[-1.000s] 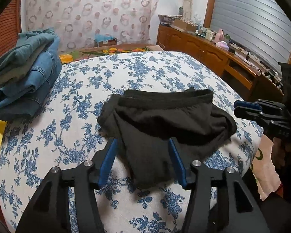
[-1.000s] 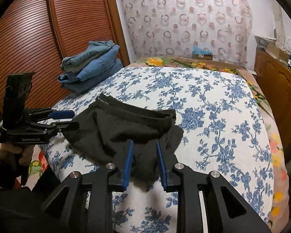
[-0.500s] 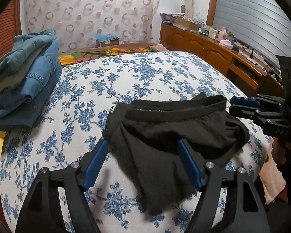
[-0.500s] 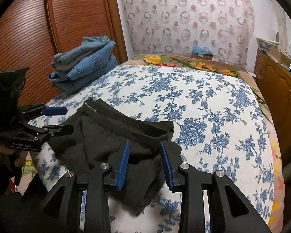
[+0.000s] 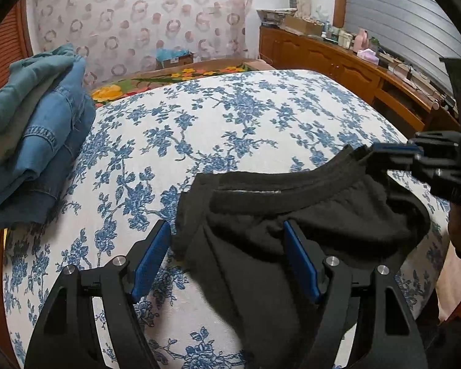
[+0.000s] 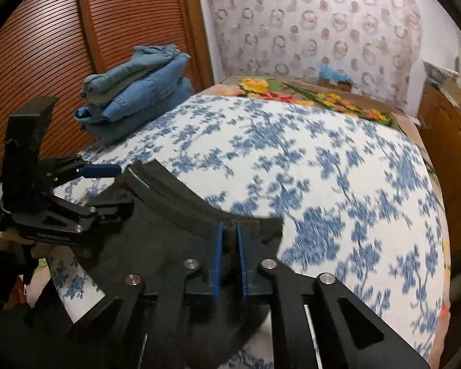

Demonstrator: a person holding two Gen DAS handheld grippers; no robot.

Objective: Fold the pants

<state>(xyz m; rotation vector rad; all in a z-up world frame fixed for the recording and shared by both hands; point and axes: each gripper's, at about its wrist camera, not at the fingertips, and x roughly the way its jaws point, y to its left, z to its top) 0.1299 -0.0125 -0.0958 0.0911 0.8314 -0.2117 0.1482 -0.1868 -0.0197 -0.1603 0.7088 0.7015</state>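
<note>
Black pants (image 5: 276, 230) lie crumpled near the front edge of the blue-flowered bed (image 5: 230, 117), waistband (image 5: 285, 187) facing away from me. My left gripper (image 5: 226, 226) is open wide over the pants' left part: cloth lies between its fingers, and neither pad presses it. My right gripper (image 6: 229, 227) is shut on the waistband's right corner. In the left wrist view the right gripper (image 5: 393, 153) lifts that end of the band slightly. In the right wrist view the left gripper (image 6: 121, 187) shows at the pants' (image 6: 169, 230) far end.
A pile of folded jeans (image 5: 37, 141) sits at the bed's left side, against a slatted wooden wardrobe (image 6: 46, 46). A wooden dresser (image 5: 353, 67) crowded with small items runs along the right wall. A hand (image 6: 3, 236) holds the left gripper.
Both grippers moved forward toward the waistband. The left jaws widened. The right jaws, open around the cloth before, closed on the waistband corner and raised it a little.
</note>
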